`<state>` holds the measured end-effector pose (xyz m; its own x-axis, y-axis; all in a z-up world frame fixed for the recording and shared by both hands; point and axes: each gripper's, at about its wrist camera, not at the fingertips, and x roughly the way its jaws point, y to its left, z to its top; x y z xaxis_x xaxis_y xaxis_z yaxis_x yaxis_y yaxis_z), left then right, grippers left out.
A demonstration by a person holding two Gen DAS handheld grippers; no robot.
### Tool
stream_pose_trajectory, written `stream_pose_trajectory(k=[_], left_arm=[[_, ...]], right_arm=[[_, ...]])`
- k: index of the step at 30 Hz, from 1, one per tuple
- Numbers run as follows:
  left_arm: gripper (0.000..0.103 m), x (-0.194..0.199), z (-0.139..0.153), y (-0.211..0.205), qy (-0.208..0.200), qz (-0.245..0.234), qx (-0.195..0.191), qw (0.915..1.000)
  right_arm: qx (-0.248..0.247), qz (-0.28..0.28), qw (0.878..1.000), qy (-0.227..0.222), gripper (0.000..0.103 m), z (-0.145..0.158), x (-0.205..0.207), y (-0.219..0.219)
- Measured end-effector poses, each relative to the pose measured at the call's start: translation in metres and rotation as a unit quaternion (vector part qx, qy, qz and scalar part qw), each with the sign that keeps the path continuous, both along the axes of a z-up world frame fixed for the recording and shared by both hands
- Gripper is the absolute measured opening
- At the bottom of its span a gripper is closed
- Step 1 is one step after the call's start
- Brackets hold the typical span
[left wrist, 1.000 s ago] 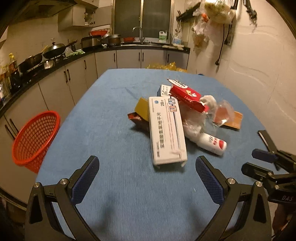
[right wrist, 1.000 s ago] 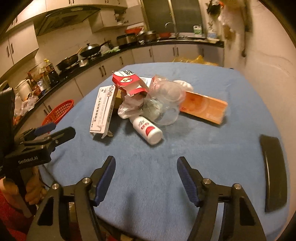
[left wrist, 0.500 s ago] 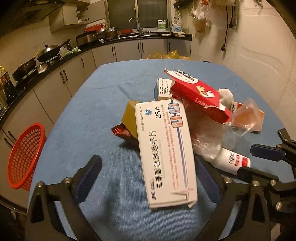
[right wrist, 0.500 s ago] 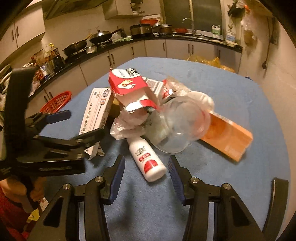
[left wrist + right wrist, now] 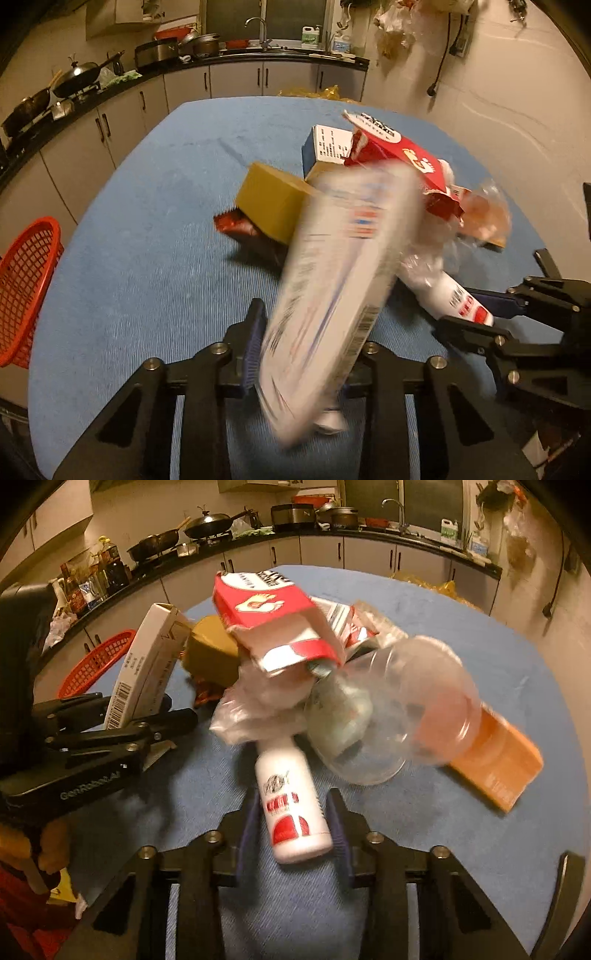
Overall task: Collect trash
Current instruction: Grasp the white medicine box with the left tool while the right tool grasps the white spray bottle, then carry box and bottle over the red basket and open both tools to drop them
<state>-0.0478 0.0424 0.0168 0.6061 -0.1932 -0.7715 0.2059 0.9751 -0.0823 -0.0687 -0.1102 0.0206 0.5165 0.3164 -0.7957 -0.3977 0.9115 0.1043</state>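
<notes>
My left gripper [image 5: 303,354] is closing its jaws on the near end of a long white medicine box [image 5: 343,266]. The box is tipped up on its edge and blurred, and the pads press both its sides. In the right wrist view the same box [image 5: 147,672] stands in that gripper. My right gripper [image 5: 293,830] is closing on a small white bottle with a red label [image 5: 291,805], pads against its sides. Behind lies the trash pile: a torn red-and-white carton [image 5: 273,605], a clear plastic cup [image 5: 399,716], a crumpled bag [image 5: 258,705] and a mustard box [image 5: 269,199].
A blue cloth covers the table [image 5: 147,240]. A red mesh basket [image 5: 26,288] stands off the table's left edge. An orange flat box [image 5: 498,760] lies at the right of the pile, a red wrapper [image 5: 236,227] at its left. Kitchen counters run behind.
Both grippers came forward and down onto the pile and narrowed their jaws. The left took hold of the white box and tipped it up; the right closed around the white bottle.
</notes>
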Motion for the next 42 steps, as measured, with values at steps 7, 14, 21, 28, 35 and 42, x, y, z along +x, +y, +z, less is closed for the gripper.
stream_pose_trajectory(k=[7, 14, 21, 28, 35, 42], left_arm=[[0.030, -0.019, -0.001, 0.006, -0.007, -0.002, 0.008, 0.9999], [0.062, -0.013, 0.007, -0.006, -0.041, 0.010, 0.053, 0.9977], [0.036, 0.006, 0.007, -0.016, -0.036, -0.004, 0.063, 0.9974], [0.012, -0.019, 0.012, -0.004, -0.029, -0.029, 0.025, 0.9988], [0.012, -0.042, 0.020, 0.022, -0.031, -0.024, -0.001, 0.9992], [0.012, -0.046, 0.026, 0.034, -0.042, -0.011, -0.011, 0.9990]], right_arm=[[0.034, 0.006, 0.999, 0.007, 0.033, 0.002, -0.024, 0.001], [0.030, 0.008, 1.000, 0.007, 0.033, 0.002, -0.032, 0.007], [0.036, 0.001, 0.999, 0.010, 0.033, 0.001, -0.030, 0.008], [0.048, -0.001, 0.999, 0.008, 0.033, 0.004, -0.044, 0.002], [0.080, 0.022, 0.997, 0.003, 0.033, 0.019, -0.072, -0.004], [0.087, 0.034, 0.995, -0.019, 0.033, 0.032, -0.081, 0.005]])
